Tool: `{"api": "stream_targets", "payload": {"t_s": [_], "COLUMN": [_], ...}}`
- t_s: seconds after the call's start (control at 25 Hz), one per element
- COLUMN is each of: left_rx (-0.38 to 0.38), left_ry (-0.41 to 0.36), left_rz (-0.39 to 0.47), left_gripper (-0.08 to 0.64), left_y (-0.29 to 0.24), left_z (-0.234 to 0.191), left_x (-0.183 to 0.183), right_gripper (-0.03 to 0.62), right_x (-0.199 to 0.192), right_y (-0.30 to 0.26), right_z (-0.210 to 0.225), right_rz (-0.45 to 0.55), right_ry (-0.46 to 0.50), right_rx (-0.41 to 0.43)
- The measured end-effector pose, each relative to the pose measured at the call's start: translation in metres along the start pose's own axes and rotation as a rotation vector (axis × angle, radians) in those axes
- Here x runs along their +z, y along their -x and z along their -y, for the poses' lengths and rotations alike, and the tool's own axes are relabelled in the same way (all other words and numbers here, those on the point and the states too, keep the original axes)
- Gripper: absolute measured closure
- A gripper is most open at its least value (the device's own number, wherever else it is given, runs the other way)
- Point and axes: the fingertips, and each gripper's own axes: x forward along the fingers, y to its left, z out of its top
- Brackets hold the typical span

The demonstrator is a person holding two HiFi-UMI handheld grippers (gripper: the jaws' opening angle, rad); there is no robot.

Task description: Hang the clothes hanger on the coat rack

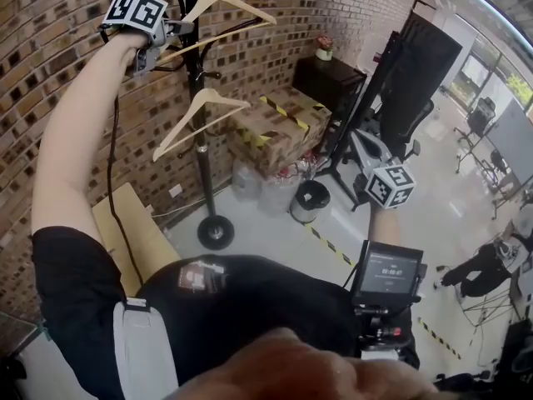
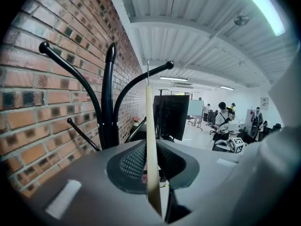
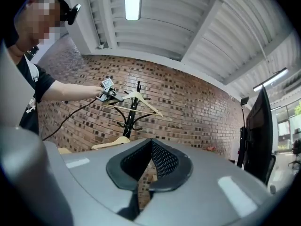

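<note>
Your right tool (image 3: 149, 158) is clenched on nothing, its jaws together. Your left tool (image 1: 176, 33), held high on an outstretched arm, grasps the wooden clothes hanger (image 1: 226, 2), which sits edge-on between its jaws. Just beyond that tool stands the black coat rack (image 1: 201, 144), its curved hooks ahead of the hanger. A second hanger (image 1: 200, 107) hangs below the tool.

A pale wooden clothes hanger (image 1: 226, 2) with a thin metal hook is held high at the top of the coat rack (image 1: 202, 152). It is clamped near 1 end between the jaws of the left gripper (image 1: 171, 44). The coat rack is a black pole on 1 round base, topped with curved, ball-tipped arms, and is stood close to a brick wall (image 1: 75, 23). Whether the hook is over an arm cannot be told.
</note>
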Motion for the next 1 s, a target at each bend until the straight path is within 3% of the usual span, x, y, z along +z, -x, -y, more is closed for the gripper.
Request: {"api": "stream_targets", "payload": {"t_s": [0.28,0.48,0.76,0.84,1.0], "left_rx": [0.016,0.045,0.073,0.082,0.090], "left_ry": [0.003,0.055,0.068,0.075,0.078], "left_rz": [-0.097,-0.169,-0.217,-0.203,-0.093], "left_gripper": [0.508,0.499,0.471,0.469,0.472], "left_y": [-0.003,-0.002,-0.013,-0.022,-0.026], "left_z": [-0.007,-0.013,-0.014,-0.021,-0.029], "left_x": [-0.021,-0.050,-0.087,-0.104,-0.116], "right_gripper": [0.577,0.577,0.577,0.577,0.577], "right_x": [0.040,0.028,0.012,0.007,-0.004], "right_y": [-0.038,-0.042,-0.043,-0.047,-0.044], "right_z": [-0.014,-0.018,-0.021,-0.020,-0.020], "right_rz": [0.017,-0.001,-0.022,-0.028,-0.051], "right_ry": [0.092,0.085,0.065,0.061,0.053], "right_rx": [0.050,0.060,0.063,0.062,0.058]}}
